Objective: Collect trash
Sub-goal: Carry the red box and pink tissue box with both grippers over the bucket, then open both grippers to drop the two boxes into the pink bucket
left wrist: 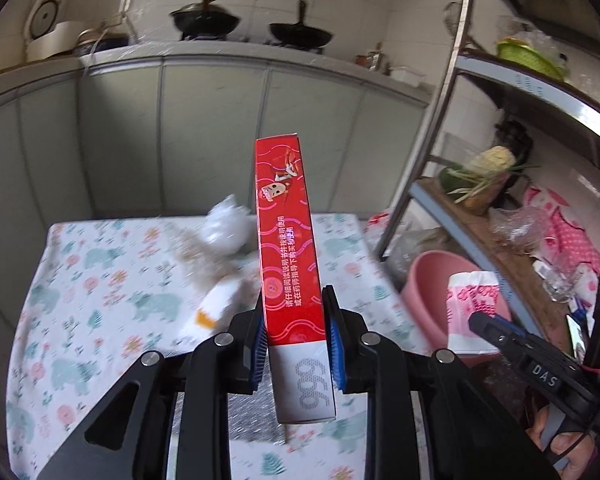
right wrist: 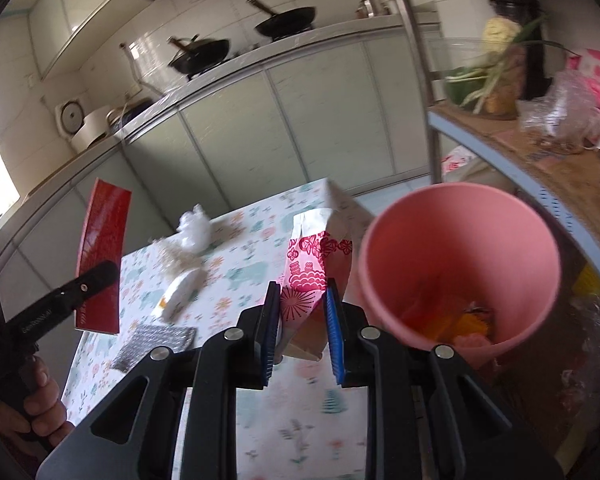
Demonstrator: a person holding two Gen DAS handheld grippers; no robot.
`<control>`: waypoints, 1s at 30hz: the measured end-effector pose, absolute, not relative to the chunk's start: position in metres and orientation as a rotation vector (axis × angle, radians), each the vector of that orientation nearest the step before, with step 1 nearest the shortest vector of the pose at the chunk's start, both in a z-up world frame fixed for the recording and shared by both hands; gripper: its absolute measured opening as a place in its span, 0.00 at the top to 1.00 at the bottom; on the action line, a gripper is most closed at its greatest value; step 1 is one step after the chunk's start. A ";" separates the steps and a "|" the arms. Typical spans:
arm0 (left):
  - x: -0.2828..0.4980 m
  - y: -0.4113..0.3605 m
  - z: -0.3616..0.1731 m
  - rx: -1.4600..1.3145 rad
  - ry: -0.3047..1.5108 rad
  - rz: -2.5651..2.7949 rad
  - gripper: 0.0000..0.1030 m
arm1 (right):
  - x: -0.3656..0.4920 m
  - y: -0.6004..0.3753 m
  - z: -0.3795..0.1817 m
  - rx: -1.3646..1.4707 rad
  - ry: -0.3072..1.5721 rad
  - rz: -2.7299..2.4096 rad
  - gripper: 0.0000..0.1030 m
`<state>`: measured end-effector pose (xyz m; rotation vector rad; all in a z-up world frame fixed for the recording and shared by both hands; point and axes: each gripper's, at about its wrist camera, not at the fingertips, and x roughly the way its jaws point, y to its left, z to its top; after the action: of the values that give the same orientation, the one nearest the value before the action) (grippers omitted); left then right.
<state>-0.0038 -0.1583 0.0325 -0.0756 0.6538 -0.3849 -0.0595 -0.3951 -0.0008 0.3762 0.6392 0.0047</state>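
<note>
Floral tablecloth [left wrist: 100, 264]; flat red carton [left wrist: 290, 240] in left claw [left wrist: 296, 332].

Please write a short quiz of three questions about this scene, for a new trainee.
1. True or false: the left gripper holds a red box.
2. What does the right gripper hold? A) a paper bag B) a pan C) a sponge
3. Which colour is the bin beside the table?

Key: 1 true. 2 A, the paper bag. 3 pink.
</note>
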 end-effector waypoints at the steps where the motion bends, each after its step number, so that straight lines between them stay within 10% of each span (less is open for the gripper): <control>1: -0.003 -0.167 0.035 -0.067 0.643 -0.408 0.76 | -0.061 -0.402 -0.001 0.383 0.632 -0.010 0.78; 30: 0.054 -0.381 -0.037 0.066 0.840 -0.756 0.76 | -0.045 -0.512 -0.057 0.376 0.720 -0.282 0.78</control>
<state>0.0536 -0.3808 -0.0369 0.0662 0.8404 -0.7555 -0.0445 -0.5119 -0.0574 0.3759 0.7201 -0.2816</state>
